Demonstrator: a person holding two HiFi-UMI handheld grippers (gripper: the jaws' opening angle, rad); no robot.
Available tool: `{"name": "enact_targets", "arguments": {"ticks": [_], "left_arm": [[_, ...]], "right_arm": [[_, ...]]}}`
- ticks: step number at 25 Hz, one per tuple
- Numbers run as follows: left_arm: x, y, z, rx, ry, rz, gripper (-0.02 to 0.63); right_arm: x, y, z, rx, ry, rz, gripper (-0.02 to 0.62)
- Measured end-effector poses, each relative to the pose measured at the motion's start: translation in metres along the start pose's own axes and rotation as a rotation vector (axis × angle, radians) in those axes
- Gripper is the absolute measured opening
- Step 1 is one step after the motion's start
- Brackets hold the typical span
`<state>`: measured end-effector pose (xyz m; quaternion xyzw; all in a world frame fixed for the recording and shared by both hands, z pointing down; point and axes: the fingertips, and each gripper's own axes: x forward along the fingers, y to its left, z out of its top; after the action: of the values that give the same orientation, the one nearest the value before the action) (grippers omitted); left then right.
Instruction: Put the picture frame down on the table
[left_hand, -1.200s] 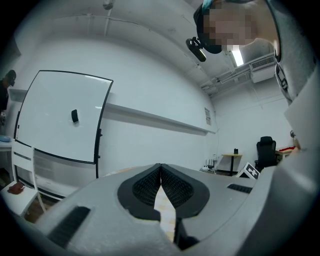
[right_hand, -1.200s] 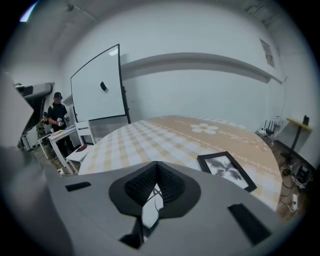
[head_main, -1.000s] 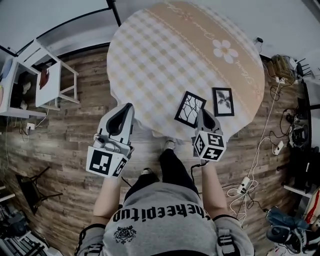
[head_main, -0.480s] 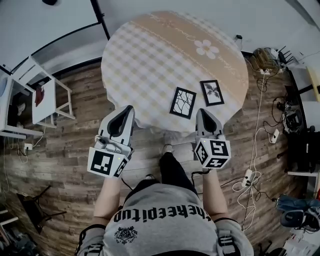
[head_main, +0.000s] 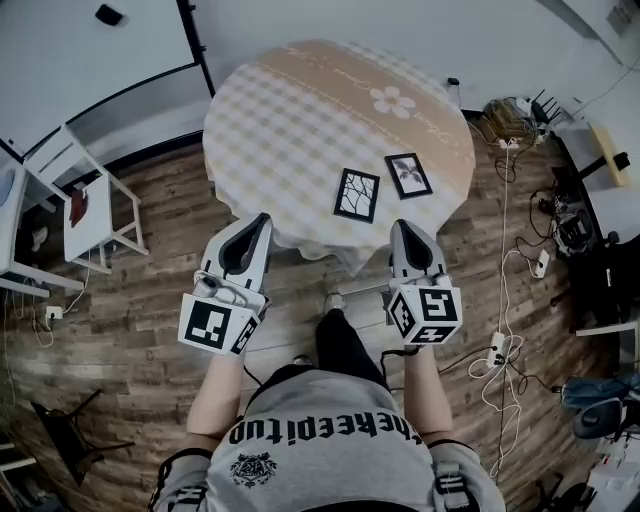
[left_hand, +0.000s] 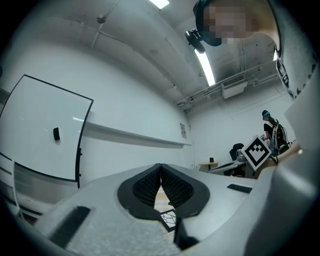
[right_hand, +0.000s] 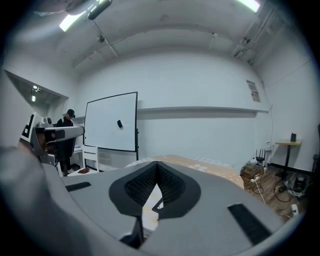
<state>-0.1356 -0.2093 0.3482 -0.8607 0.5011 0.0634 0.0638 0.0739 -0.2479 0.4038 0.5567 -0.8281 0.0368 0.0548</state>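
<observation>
Two black picture frames lie flat on the round table (head_main: 300, 110) with its checked cloth. One holds a branch print (head_main: 357, 194), the other a leaf print (head_main: 408, 175) to its right. Short of the table's near edge and over the floor, my left gripper (head_main: 259, 220) and my right gripper (head_main: 402, 227) are both shut with nothing in them. The left gripper view looks along the closed left gripper (left_hand: 160, 168), and the branch-print frame (left_hand: 169, 218) shows below the pads. In the right gripper view, the right gripper (right_hand: 156, 165) points at the table (right_hand: 210, 165).
A white side stand (head_main: 95, 200) is on the wooden floor at the left. A black whiteboard leg (head_main: 196, 50) rises behind the table. Cables and power strips (head_main: 505, 290) trail over the floor on the right, near boxes and gear (head_main: 515, 118).
The person has stepped back from the table. Both grippers are now farther from the frames, which stay flat on the cloth. The right gripper was beside the branch-print frame a second ago.
</observation>
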Motion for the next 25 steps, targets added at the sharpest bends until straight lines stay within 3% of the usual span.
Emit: {"name": "enact_targets", "arguments": {"ticks": [14,25], "left_arm": [[-0.045,-0.034,0.024,0.015,-0.047,-0.059,0.015],[-0.047,-0.071,0.038,0.013,-0.054,-0.047,0.015]], "right_arm": [[-0.075,0.031,0.028,0.0,-0.113,-0.028,0.005],[-0.112,0.032,0.05,-0.059,-0.172,0.035,0.005]]}}
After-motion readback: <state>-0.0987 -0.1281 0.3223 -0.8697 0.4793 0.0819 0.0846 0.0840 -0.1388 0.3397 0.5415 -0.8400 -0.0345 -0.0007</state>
